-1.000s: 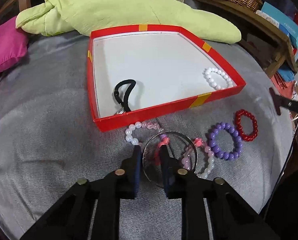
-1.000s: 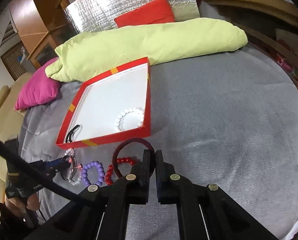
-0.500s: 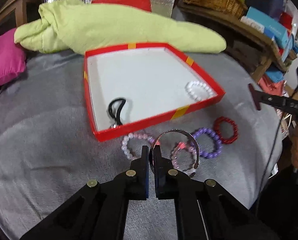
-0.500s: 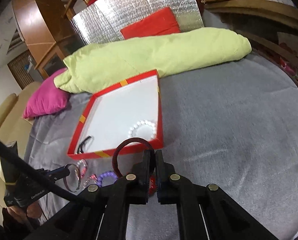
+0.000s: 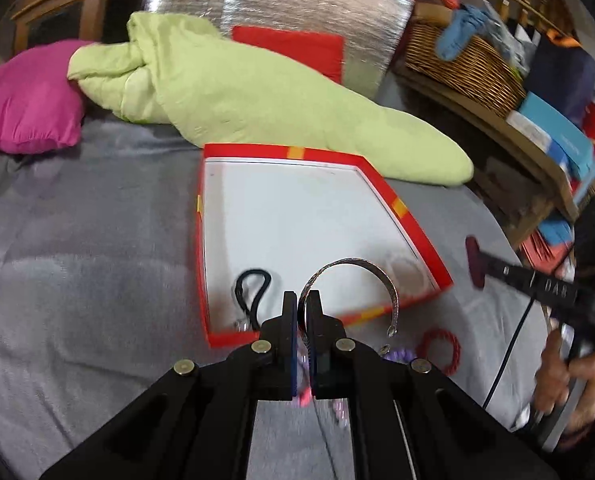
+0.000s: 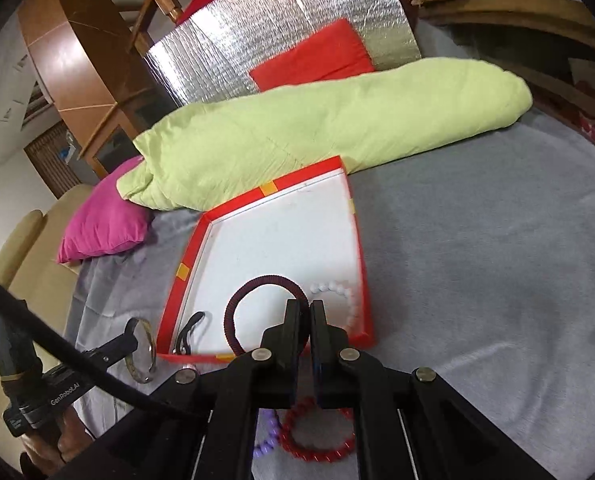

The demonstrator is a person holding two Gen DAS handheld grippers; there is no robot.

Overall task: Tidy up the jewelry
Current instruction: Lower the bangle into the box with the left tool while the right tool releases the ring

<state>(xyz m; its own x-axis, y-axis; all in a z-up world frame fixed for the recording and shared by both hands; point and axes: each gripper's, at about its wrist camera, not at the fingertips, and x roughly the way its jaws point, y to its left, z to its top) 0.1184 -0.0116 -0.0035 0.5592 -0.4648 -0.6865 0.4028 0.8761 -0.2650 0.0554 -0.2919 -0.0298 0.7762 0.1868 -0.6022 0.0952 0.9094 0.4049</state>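
A red tray with a white floor (image 5: 413, 224) (image 6: 351, 264) lies on the grey bed cover. In it are a black hair tie (image 5: 253, 286) (image 6: 189, 330) and a white bead bracelet (image 6: 343, 294). My left gripper (image 5: 303, 300) is shut on a silver open bangle (image 5: 361, 270), held above the tray's near edge; it also shows in the right wrist view (image 6: 141, 350). My right gripper (image 6: 310, 310) is shut on a dark maroon coil hair tie (image 6: 257, 286), held over the tray's near right part. A red bead bracelet (image 5: 439, 350) (image 6: 317, 436) and a purple bead bracelet (image 6: 267, 436) lie on the cover before the tray.
A long lime-green pillow (image 5: 257, 92) (image 6: 317, 128) lies just behind the tray. A magenta cushion (image 5: 25, 108) (image 6: 103, 220) is at the left. A red cushion (image 6: 317, 56) leans on a silver foil panel (image 5: 309, 12). A wicker basket (image 5: 465, 68) sits on a wooden shelf at the right.
Both grippers have risen and moved forward over the tray's near edge, each carrying its piece. The left gripper closed on the bangle a second ago and lifted it off the cover.
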